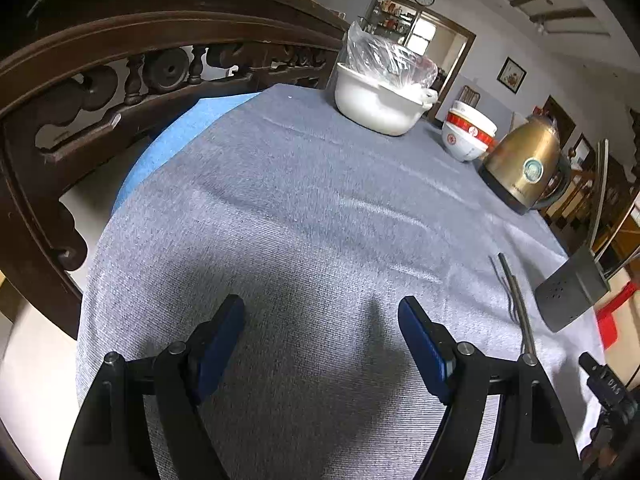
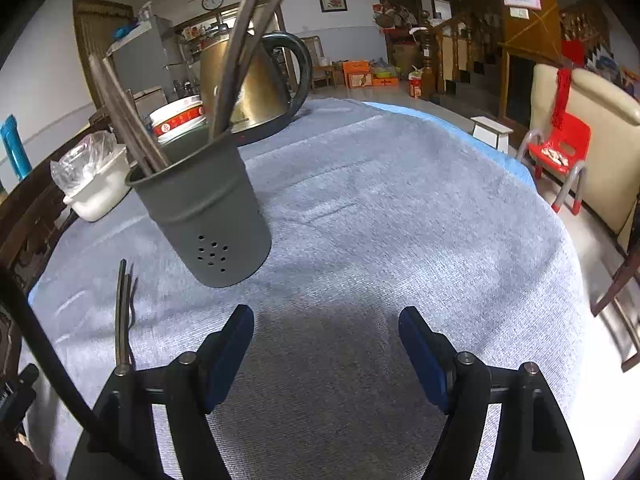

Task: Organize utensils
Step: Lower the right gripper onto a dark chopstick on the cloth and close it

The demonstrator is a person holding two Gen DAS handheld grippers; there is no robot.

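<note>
We're at a table under a grey cloth (image 2: 400,208), in a lived-in room with a clock and a picture on the far wall.

Nearest us: left gripper (image 1: 322,344) with its jaws apart, nothing between them, hovering over bare cloth. Right gripper (image 2: 326,354) likewise spread and holding nothing.

Next out: one fork (image 2: 122,312) lies flat on the cloth, between the two grippers, near the holder but not touching it. It also shows in the left view (image 1: 518,300).

Then the grey utensil holder (image 2: 208,216), upright, drain holes near its base. It already has several long handles (image 2: 236,64) leaning against its rim; we can't tell which are chopsticks and which cutlery.

Our read: mostly done. The fork is the only loose utensil we see, and it needs picking up and dropping in.

Farther back: a white pot (image 1: 380,102) covered with a plastic bag, stacked red-and-white bowls (image 1: 468,134), contents hidden, and a gold kettle (image 1: 524,164).
</note>
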